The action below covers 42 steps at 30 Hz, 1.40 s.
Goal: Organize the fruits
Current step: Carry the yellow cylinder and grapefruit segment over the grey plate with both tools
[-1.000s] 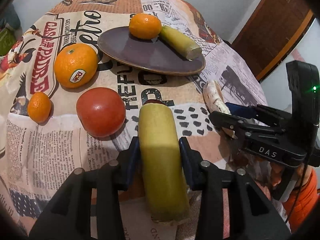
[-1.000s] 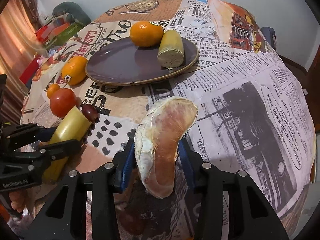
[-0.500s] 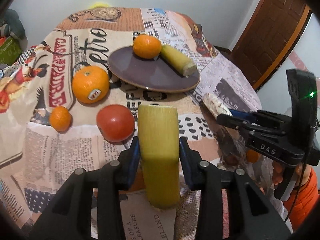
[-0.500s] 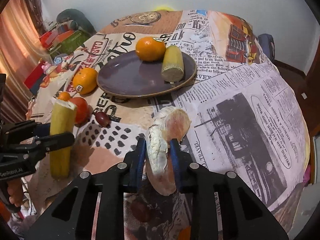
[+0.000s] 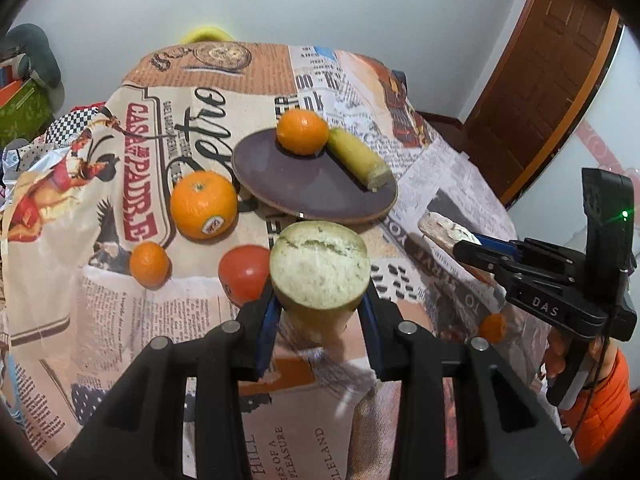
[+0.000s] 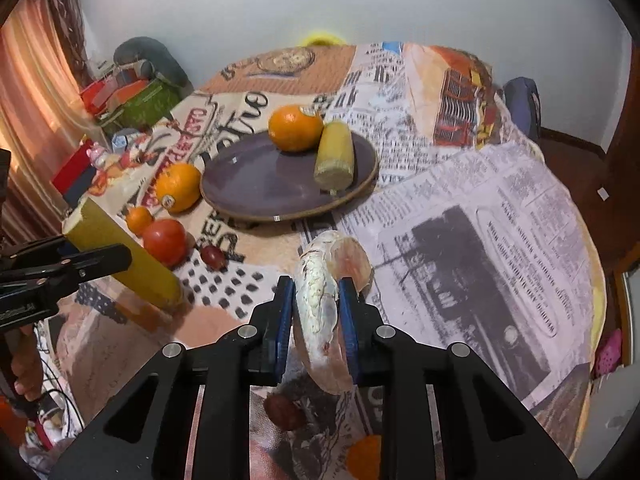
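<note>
tomato (image 5: 245, 273), oranges (image 5: 203, 204), plate (image 5: 304, 184) ahead

Small orange fruit (image 6: 363, 457) near the bottom edge is half hidden behind the right claw (image 6: 316, 312) w/ a dark round fruit (image 6: 285, 412) beside it, possibly a plum. Banana piece (image 5: 320, 276) in the left claw (image 5: 318, 320) blocks part of the tomato (image 5: 244, 274); its lower end is blurred.

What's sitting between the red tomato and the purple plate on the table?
Only bare tablecloth separates the red tomato from the purple plate in the right wrist view; the grape sits off to the side.
</note>
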{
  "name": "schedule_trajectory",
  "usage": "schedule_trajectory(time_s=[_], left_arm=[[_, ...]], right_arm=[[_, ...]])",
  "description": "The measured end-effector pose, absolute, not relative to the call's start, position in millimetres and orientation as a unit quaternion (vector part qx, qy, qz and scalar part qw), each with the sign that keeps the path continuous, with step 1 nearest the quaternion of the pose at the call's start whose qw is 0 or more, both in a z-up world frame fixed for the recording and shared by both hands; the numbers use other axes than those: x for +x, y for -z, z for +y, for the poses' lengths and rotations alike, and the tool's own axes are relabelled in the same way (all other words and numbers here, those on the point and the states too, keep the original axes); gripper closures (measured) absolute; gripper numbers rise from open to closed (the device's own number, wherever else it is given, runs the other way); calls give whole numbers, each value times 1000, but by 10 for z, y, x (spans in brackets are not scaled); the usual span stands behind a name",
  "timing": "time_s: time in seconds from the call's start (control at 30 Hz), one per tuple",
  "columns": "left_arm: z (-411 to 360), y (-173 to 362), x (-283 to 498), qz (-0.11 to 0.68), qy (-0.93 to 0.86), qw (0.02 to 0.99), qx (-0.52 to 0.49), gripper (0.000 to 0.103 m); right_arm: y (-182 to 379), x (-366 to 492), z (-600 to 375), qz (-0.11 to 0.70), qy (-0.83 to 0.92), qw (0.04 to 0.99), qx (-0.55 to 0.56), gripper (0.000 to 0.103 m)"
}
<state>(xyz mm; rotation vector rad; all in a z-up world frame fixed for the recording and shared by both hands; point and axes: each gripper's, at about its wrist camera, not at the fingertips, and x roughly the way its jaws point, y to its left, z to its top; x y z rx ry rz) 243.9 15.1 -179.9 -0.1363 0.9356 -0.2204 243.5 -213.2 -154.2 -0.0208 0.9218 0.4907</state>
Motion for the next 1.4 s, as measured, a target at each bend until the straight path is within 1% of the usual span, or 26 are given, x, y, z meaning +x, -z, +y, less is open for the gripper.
schedule_trajectory(time_s=[0.3,0.57,0.77,1.03,1.3,1.4], left_arm=[[245,1530,2565,418,100,901,-68,66],[299,1435,2852,406,99,906,-61,66],[310,1471,3121,413,99,904,-53,66],[346,1655,3499,447,104,887,-56,66],[303,1740,3827,449,102,886,-55,66],[324,1800,3957,453,98,883,-70,66]], right_arm=[[1267,2539,-2039,403,-240,883,-9,82],[1140,2712,-1854,377,-249,892,-24,82],[1132,2862,-1716,366,-254,895,-36,82],[1232,3116,-1624,368,-251,895,-35,82],[1357,3388,-1498,375,-246,893,-46,82],[1397,3456,-1442,374,-246,893,-49,82]])
